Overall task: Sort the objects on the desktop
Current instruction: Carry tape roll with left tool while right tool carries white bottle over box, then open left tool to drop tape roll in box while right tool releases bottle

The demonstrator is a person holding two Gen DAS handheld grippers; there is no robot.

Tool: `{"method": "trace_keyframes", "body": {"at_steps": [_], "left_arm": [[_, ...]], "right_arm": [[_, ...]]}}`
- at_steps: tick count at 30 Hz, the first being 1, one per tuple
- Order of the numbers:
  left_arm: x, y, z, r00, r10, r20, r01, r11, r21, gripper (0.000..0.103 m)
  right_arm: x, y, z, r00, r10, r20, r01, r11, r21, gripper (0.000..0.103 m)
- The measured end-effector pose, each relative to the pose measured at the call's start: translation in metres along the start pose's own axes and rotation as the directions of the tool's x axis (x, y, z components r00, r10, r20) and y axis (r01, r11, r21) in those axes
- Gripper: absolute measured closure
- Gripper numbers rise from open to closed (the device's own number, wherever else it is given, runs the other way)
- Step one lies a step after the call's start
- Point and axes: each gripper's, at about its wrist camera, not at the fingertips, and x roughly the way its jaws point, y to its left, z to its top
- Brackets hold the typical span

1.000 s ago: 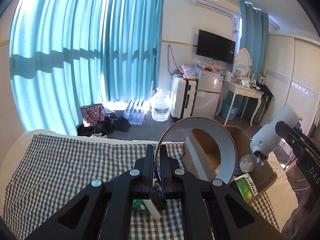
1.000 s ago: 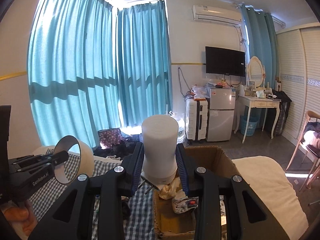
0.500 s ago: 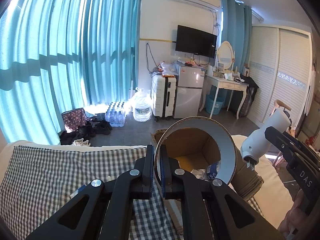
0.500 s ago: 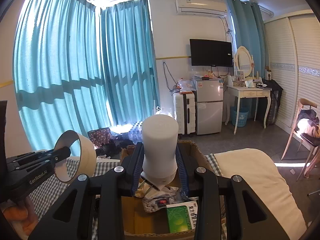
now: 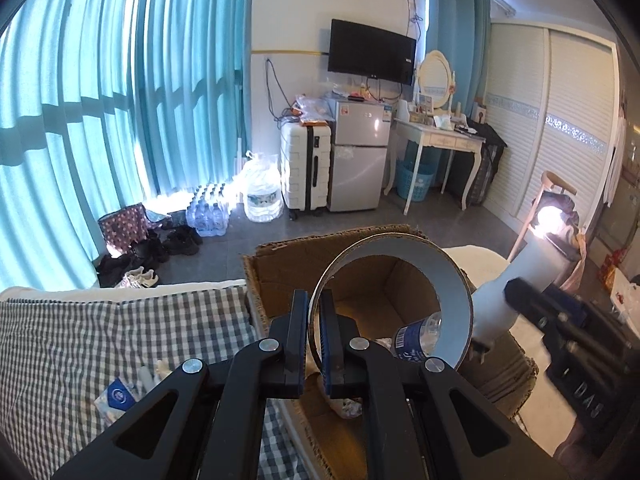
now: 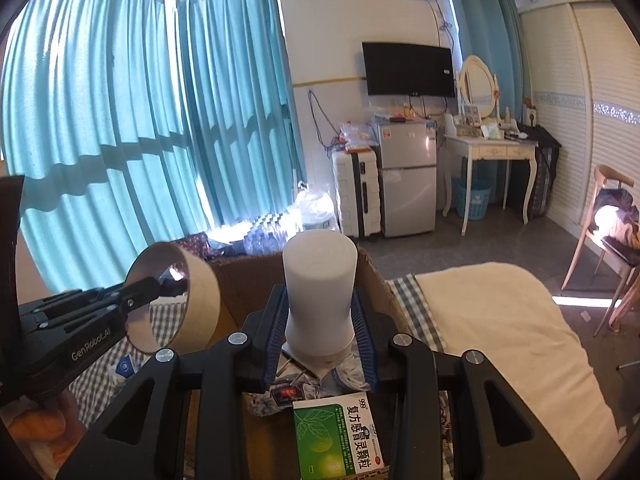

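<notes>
In the right wrist view, the left gripper (image 6: 176,284) reaches in from the left edge with "GenRobot.AI" printed in white along its black body. Its fingers are pinched nearly together on the wall of a cardboard tape ring (image 6: 188,304), which stands on edge at centre left, its open face turned towards the camera. At lower centre, a green medicine box (image 6: 338,438) printed with "999" and white Chinese characters lies inside the cardboard box (image 6: 372,272), just below the fingers. At centre, the right gripper (image 6: 320,340) stands at a narrow opening, clamped on the lower waist of a white cylindrical device (image 6: 320,284); the device stands upright between the blue-padded fingers, its metal plug prongs showing below.

In the left wrist view, a small blue-and-white packet (image 5: 118,394) with a round emblem lies on the checked cloth (image 5: 100,332) at lower left. At centre, the ring's thin wall sits between the two fingertips (image 5: 299,328), the hoop extending up and right over the open box. A bottle (image 5: 416,334) with a blue label shows through the hoop. At far right, the other gripper's body reads "DAS", blurred.
</notes>
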Motion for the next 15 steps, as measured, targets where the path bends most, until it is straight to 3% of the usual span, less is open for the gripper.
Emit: {"method": "trace_keyframes", "body": {"at_steps": [10, 15], "left_arm": [[0.048, -0.011, -0.008, 0.996, -0.018, -0.093, 0.021, 0.999, 0.033, 0.098], [0.068, -0.018, -0.014, 0.991, -0.017, -0.135, 0.024, 0.999, 0.047, 0.097]], "right_arm": [[0.046, -0.013, -0.019, 0.994, -0.044, -0.104, 0.044, 0.999, 0.003, 0.071], [0.051, -0.026, -0.021, 0.992, -0.053, -0.111, 0.056, 0.998, 0.025, 0.071]]}}
